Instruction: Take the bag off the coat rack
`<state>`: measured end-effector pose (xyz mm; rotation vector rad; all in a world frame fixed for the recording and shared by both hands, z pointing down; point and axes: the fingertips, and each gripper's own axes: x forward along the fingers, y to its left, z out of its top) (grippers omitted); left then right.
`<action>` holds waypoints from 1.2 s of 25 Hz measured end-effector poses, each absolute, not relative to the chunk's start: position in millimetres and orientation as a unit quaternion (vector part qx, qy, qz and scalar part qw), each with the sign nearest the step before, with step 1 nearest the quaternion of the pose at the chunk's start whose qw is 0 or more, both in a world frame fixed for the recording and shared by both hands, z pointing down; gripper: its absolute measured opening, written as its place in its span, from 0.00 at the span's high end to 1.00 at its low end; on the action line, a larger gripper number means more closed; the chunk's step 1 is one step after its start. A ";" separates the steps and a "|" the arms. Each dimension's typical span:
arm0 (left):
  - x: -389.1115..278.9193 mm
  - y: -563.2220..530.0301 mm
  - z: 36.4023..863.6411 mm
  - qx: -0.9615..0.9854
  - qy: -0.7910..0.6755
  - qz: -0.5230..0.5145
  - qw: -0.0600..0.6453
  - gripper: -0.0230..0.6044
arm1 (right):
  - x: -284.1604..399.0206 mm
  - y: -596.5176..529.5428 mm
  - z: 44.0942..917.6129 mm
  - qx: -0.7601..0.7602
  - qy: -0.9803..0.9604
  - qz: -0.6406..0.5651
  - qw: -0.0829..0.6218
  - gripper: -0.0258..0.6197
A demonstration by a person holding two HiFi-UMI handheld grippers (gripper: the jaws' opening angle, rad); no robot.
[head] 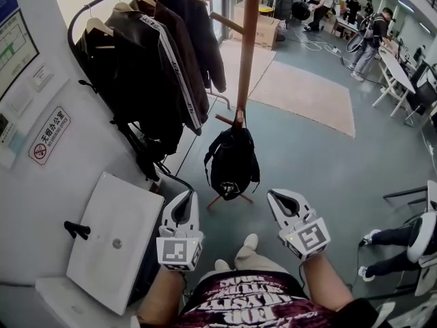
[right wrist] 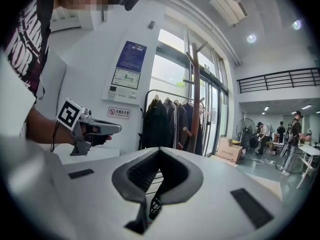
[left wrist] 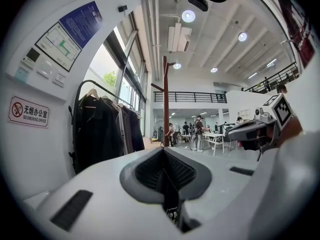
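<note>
A black backpack (head: 232, 159) hangs from a low peg of the wooden coat rack (head: 247, 46), straight ahead of both grippers. My left gripper (head: 191, 195) and right gripper (head: 272, 195) are held side by side short of the bag, apart from it, each shut with nothing between the jaws. In the left gripper view the shut jaws hide most of the bag; only the rack's pole (left wrist: 165, 99) rises above them. The right gripper view shows the pole (right wrist: 194, 99) and the left gripper (right wrist: 95, 129) off to its left.
A curved rail of dark jackets (head: 150, 60) hangs left of the rack. A white sink (head: 113, 241) juts from the wall at my lower left. Behind the rack lie a beige rug (head: 307, 91) and a cardboard box (head: 263, 26). People stand at far tables; someone sits at right (head: 403, 238).
</note>
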<state>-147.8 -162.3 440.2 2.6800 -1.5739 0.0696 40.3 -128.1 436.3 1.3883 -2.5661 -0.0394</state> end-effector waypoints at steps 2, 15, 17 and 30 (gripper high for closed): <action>-140.6 -171.5 440.8 0.863 -0.505 0.025 0.016 0.95 | 46.3 -137.8 437.5 0.472 -0.874 -0.011 0.113 0.96; -112.5 -222.6 453.5 0.854 -0.518 0.044 0.031 0.95 | 63.0 -196.6 448.8 0.443 -0.890 0.006 0.107 0.96; -110.1 -229.0 455.2 0.852 -0.520 0.047 0.033 0.95 | 65.0 -204.3 449.9 0.439 -0.892 0.007 0.105 0.96; -84.0 -268.8 448.6 0.848 -0.526 0.056 0.022 0.95 | 91.3 -247.3 448.3 0.431 -0.898 0.014 0.087 0.96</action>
